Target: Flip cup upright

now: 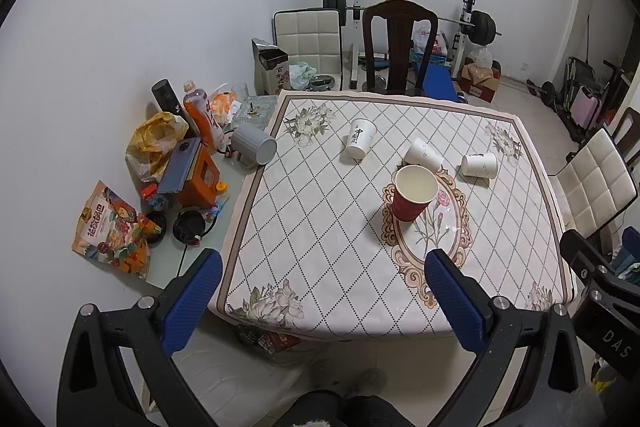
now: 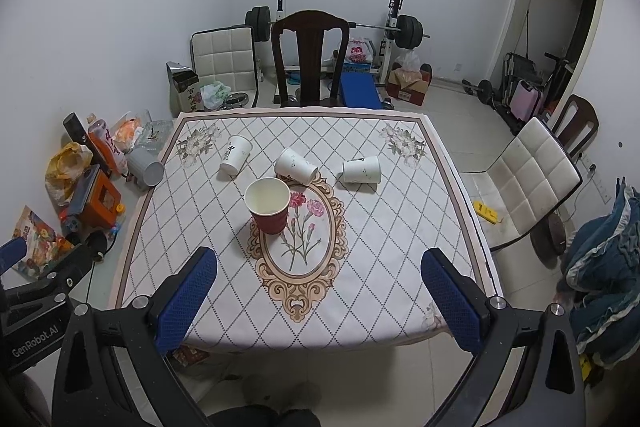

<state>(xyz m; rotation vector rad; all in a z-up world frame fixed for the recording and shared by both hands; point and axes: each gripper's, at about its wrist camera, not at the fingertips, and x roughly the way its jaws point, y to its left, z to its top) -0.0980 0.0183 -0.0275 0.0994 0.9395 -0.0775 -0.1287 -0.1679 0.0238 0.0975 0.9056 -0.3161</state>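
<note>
A red paper cup (image 1: 412, 193) stands upright near the middle of the table (image 1: 320, 267); it also shows in the right wrist view (image 2: 269, 205). Three white paper cups lie on their sides behind it: a left one (image 1: 360, 138) (image 2: 235, 155), a middle one (image 1: 422, 155) (image 2: 295, 166) and a right one (image 1: 479, 165) (image 2: 362, 169). My left gripper (image 1: 324, 291) is open and empty above the table's near edge. My right gripper (image 2: 320, 291) is open and empty, also above the near edge. Both are well short of the cups.
A side table on the left holds a grey mug (image 1: 256, 147), bottles, bags and a snack packet (image 1: 112, 227). A dark wooden chair (image 1: 398, 47) stands behind the table, a white chair (image 2: 524, 187) to its right. Weight equipment lines the back wall.
</note>
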